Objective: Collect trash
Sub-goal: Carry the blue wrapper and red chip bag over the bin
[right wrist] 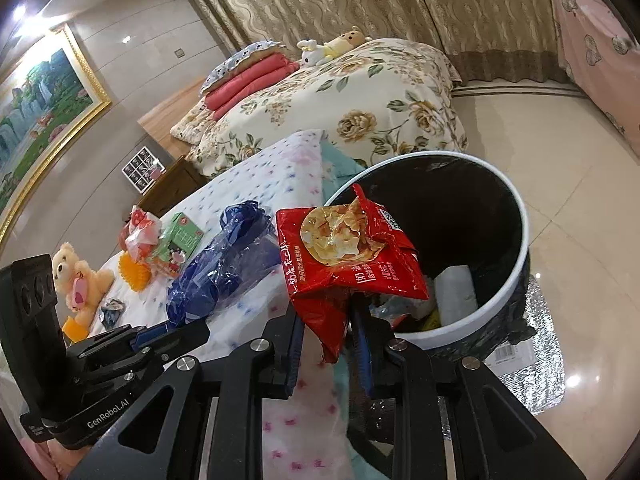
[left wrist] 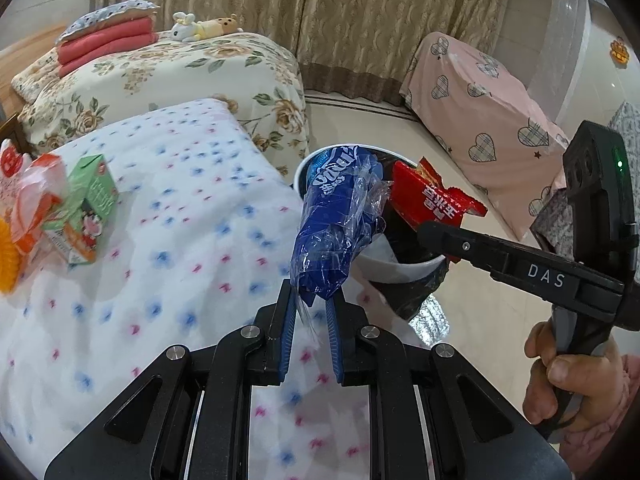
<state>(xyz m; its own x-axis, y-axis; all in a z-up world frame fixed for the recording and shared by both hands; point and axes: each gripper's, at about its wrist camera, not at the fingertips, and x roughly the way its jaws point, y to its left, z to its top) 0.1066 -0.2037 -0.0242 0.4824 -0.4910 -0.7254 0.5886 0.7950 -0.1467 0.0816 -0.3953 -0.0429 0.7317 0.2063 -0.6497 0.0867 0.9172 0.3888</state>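
Note:
My left gripper (left wrist: pixel 312 300) is shut on a crumpled blue plastic wrapper (left wrist: pixel 336 220), held up near the rim of a white bin with a black liner (left wrist: pixel 396 268). My right gripper (right wrist: pixel 328 320) is shut on a red snack bag (right wrist: pixel 348 256), which hangs at the near edge of the bin (right wrist: pixel 516 280). In the left wrist view the right gripper (left wrist: pixel 436 236) comes in from the right with the red bag (left wrist: pixel 432 196) over the bin. In the right wrist view the left gripper (right wrist: pixel 160 330) and blue wrapper (right wrist: pixel 224 264) are on the left.
A green carton (left wrist: pixel 86 208) and orange-and-white wrappers (left wrist: pixel 32 208) lie on the dotted white blanket (left wrist: pixel 180 220). A teddy bear (right wrist: pixel 78 276) sits further along it. A floral bed (right wrist: pixel 340 100) stands behind; a pink-covered piece of furniture (left wrist: pixel 480 120) stands across the tiled floor. A person's hand (left wrist: pixel 568 380) grips the right handle.

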